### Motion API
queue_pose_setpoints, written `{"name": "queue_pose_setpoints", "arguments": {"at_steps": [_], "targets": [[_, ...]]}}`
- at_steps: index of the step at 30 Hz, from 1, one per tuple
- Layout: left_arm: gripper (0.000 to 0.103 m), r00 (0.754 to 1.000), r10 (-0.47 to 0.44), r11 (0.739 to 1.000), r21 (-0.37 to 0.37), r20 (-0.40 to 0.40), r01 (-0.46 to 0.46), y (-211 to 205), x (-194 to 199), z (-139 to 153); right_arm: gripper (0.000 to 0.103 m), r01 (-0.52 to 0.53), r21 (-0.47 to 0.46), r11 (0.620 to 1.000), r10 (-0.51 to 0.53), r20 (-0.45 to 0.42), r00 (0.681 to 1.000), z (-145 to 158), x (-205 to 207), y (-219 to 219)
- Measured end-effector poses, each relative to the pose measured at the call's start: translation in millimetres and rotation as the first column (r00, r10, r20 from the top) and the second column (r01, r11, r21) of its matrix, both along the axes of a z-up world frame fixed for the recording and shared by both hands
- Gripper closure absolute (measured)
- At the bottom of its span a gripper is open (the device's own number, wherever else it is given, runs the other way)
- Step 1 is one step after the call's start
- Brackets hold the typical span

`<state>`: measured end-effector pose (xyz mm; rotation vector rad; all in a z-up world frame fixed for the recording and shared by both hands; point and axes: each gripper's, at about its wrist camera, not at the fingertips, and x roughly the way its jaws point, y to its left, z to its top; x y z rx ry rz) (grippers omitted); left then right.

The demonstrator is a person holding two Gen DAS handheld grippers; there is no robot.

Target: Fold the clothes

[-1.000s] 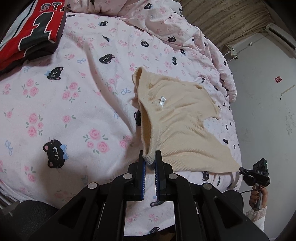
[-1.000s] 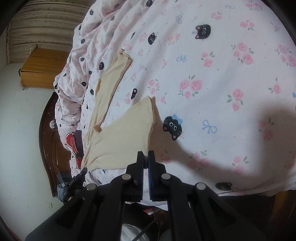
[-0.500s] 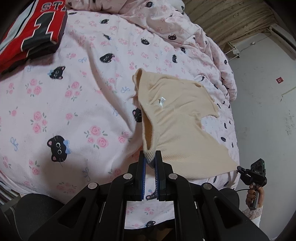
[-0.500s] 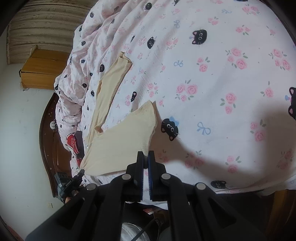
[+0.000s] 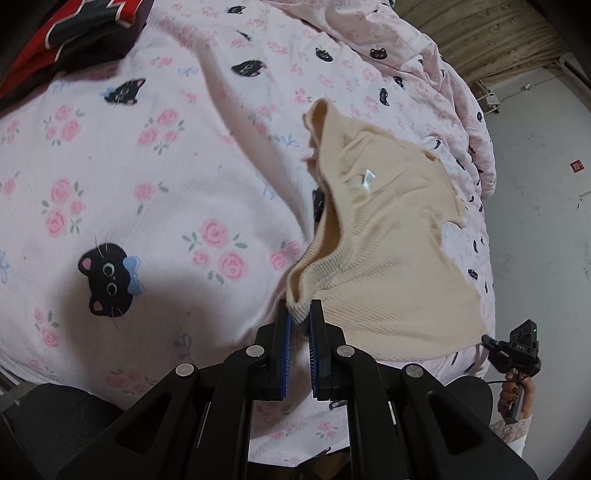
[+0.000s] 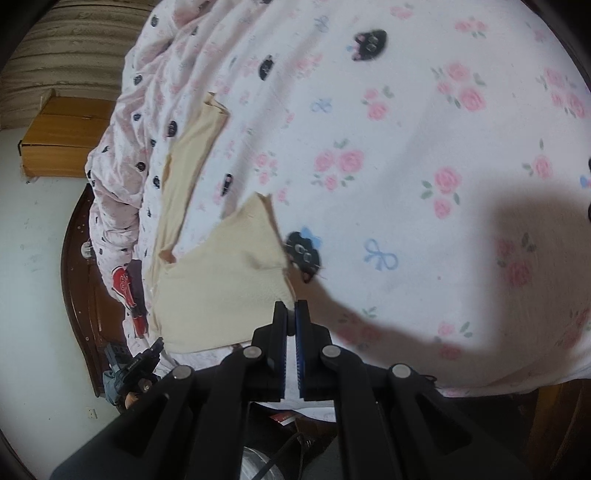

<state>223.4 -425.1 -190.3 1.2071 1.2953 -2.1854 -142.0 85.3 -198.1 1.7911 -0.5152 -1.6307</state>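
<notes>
A cream ribbed knit garment (image 5: pixel 388 240) hangs stretched between my two grippers, its far part lying on the quilt. In the left wrist view my left gripper (image 5: pixel 300 310) is shut on a thick ribbed corner of it. At the right of that view, a hand holds my right gripper (image 5: pixel 485 339) at the garment's other near corner. In the right wrist view my right gripper (image 6: pixel 291 310) is shut on the thin edge of the garment (image 6: pixel 221 280). One sleeve (image 6: pixel 184 166) trails up the bed. My left gripper (image 6: pixel 159 341) shows small at the lower left.
The bed's pink quilt (image 5: pixel 147 184) has a cat and rose print and is bunched along the far side. A folded red jersey (image 5: pixel 74 33) lies at the top left. A dark wooden bed end (image 6: pixel 77 280) and a wooden cabinet (image 6: pixel 62 136) stand by the white wall.
Both grippers have come down towards the bed, each with its corner of the garment still in it. The quilt looks nearer and the garment sags lower onto it.
</notes>
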Motion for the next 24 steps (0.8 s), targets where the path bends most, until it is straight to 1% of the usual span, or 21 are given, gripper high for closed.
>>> {"name": "queue_pose_setpoints", "arguments": {"at_steps": [3, 7, 14, 21, 24], "targets": [[0.096, 1.0, 0.002, 1.0, 0.002, -0.002, -0.002, -0.1, -0.3, -0.8, 0.098, 0.002, 0.01, 1.0, -0.002, 0.015, 1.0, -9.8, 1.6, 0.7], [0.096, 1.0, 0.005, 1.0, 0.013, -0.016, -0.005, -2.6, -0.7, 8.6, 0.098, 0.003, -0.012, 1.0, -0.003, 0.019, 1.0, -7.6, 0.0, -0.7], [0.096, 0.999, 0.013, 0.999, 0.03, -0.039, -0.011, -10.1, -11.0, 33.8, 0.098, -0.006, -0.08, 0.997, 0.006, -0.004, 1.0, 25.4, -21.3, -13.2], [0.096, 0.997, 0.079, 0.99, 0.121, -0.021, -0.076, -28.2, -26.8, 45.8, 0.098, -0.027, -0.121, 0.992, 0.026, -0.007, 1.0, 58.0, -53.3, -40.1], [0.096, 0.994, 0.108, 0.985, 0.136, -0.007, -0.106, -37.2, -33.3, 51.3, 0.098, -0.029, -0.129, 0.991, 0.03, 0.007, 1.0, 65.0, -70.2, -50.9]]}}
